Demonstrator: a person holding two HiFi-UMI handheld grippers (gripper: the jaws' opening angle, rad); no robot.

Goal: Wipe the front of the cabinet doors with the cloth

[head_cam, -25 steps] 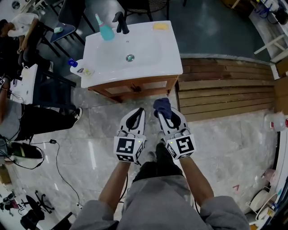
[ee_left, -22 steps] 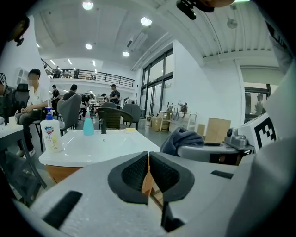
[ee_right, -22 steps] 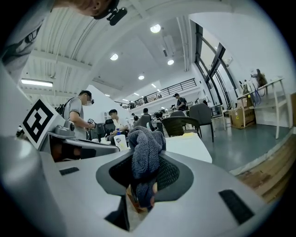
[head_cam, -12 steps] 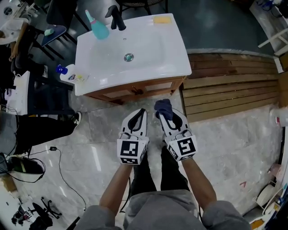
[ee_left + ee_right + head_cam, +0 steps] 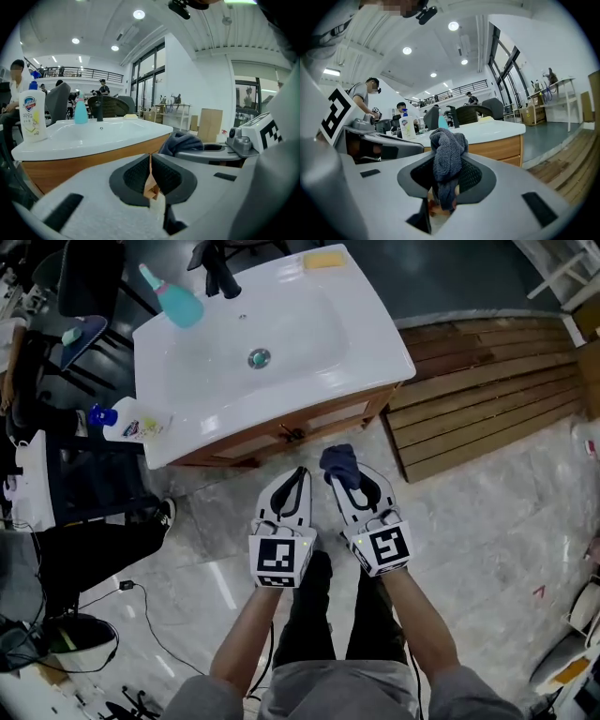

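A wooden vanity cabinet (image 5: 281,432) with a white sink top (image 5: 262,343) stands ahead of me; its door fronts (image 5: 499,149) face my grippers. My right gripper (image 5: 341,474) is shut on a dark blue-grey cloth (image 5: 337,463), which bunches up above the jaws (image 5: 447,154). It hangs a short way in front of the doors, not touching them. My left gripper (image 5: 296,476) is beside it, shut with nothing between its jaws (image 5: 150,161), also short of the cabinet (image 5: 89,164).
On the sink top stand a black tap (image 5: 217,273), a teal bottle (image 5: 169,296), a white cleaner bottle (image 5: 127,420) and a yellow sponge (image 5: 323,259). Wooden decking (image 5: 478,390) lies right of the cabinet. A seated person's leg (image 5: 84,540) and cables (image 5: 141,615) are at the left on the marble floor.
The view has shifted: the cabinet and sink now sit further left and tilted in the head view. Both grippers keep their pose side by side, the cloth still held.
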